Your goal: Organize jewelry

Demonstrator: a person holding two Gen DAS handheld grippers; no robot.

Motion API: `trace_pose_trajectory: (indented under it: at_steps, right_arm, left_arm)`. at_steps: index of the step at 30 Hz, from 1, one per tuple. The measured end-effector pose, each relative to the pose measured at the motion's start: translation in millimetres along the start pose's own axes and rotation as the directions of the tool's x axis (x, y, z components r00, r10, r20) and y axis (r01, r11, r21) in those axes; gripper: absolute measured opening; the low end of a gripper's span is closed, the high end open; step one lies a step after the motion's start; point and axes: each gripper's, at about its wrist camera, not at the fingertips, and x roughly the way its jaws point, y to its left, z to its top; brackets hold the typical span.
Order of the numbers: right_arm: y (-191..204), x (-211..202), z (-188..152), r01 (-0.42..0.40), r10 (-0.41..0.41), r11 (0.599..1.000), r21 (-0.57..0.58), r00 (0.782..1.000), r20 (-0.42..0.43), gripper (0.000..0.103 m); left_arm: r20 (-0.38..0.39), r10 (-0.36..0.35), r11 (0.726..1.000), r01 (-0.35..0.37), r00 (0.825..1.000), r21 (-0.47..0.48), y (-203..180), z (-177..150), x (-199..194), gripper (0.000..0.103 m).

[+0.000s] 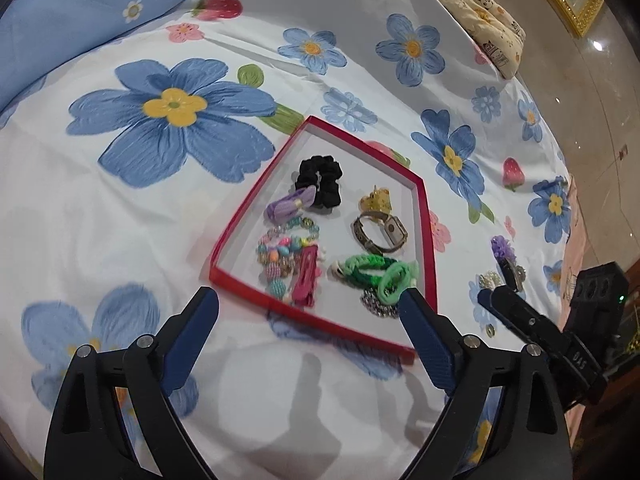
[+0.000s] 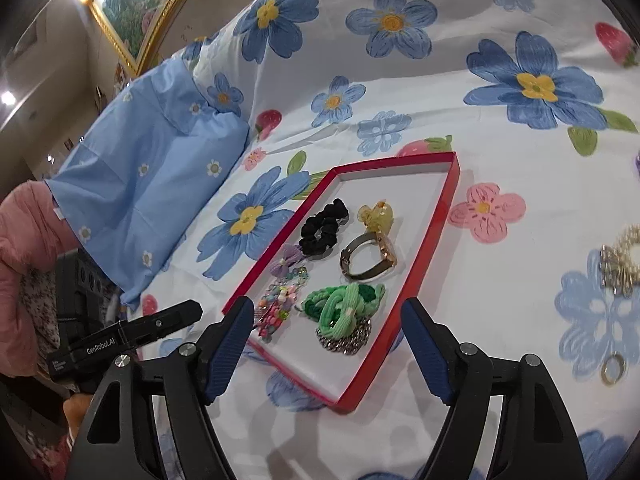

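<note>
**Tray nearly filled, a few pieces left on the bed**

Left wrist view: the left gripper [image 1: 308, 304] hovers over the near edge of the red tray [image 1: 256, 196], its fingers [image 1: 200, 316] spread wide with nothing between them. The tray lies flat on the floral bedsheet [image 1: 120, 208], probably because its low rim keeps small pieces from scattering on the soft bed. Inside it, things sit in loose groups: a black scrunchie [image 1: 320, 180] and a purple bow [image 1: 286, 205] toward the far side, a watch [image 1: 378, 234] beside a yellow claw clip [image 1: 376, 200], beaded bracelets [image 1: 280, 256] with a pink hair clip [image 1: 306, 280], and green hair ties [image 1: 376, 274] resting on a metal chain [image 1: 378, 306]. Outside the tray, to the right, lie a purple flower clip [image 1: 505, 254] and a pearl piece [image 1: 490, 280], with the right gripper [image 1: 490, 298] close to them, seemingly placed to fetch them; whether it is open cannot be told from here.

Right wrist view: the right gripper's own fingers [image 2: 424, 348] stand wide apart and empty, straddling the tray's near corner. On the sheet well to the right wait the pearl piece and a ring [image 2: 613, 368], so the sorting looks mostly done but unfinished.
</note>
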Motion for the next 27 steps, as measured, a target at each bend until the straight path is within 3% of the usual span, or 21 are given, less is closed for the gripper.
trace_pose_trajectory:
  at_steps: [6, 12, 20, 25, 26, 27]
  right_arm:
    - [-2.5, -6.0, -17.8, -0.018, 0.018, 0.999, 0.032, 1.000, 0.006, 0.079]
    - [6.9, -23.5, -28.9, -0.021, 0.021, 1.000, -0.010, 0.997, 0.068, 0.086]
    - [19.8, -44.5, -36.6, 0.031, -0.018, 0.996, -0.087, 0.990, 0.140, 0.090]
    - [36.3, -69.0, -28.0, 0.071, -0.041, 0.988, -0.140, 0.978, 0.205, 0.091]
    - [41.0, -76.7, -23.6, 0.084, -0.048, 0.985, -0.153, 0.973, 0.227, 0.095]
    - [46.8, -85.8, -17.7, 0.108, -0.063, 0.980, -0.165, 0.965, 0.254, 0.099]
  left_arm:
    - [0.006, 0.008, 1.000, -0.008, 1.000, -0.004, -3.2, -17.0, -11.1, 0.093]
    - [0.039, 0.070, 0.996, -0.072, 0.997, 0.051, -11.4, -32.1, -23.6, 0.093]
    - [0.085, 0.089, 0.992, -0.096, 0.992, 0.080, -18.7, -36.3, -40.6, 0.094]
    - [0.152, 0.061, 0.984, -0.085, 0.986, 0.158, -40.9, -26.5, -68.8, 0.094]
    - [0.171, 0.060, 0.980, -0.090, 0.983, 0.176, -46.0, -24.1, -75.0, 0.096]
    - [0.196, 0.065, 0.974, -0.105, 0.979, 0.200, -53.1, -20.8, -82.3, 0.103]
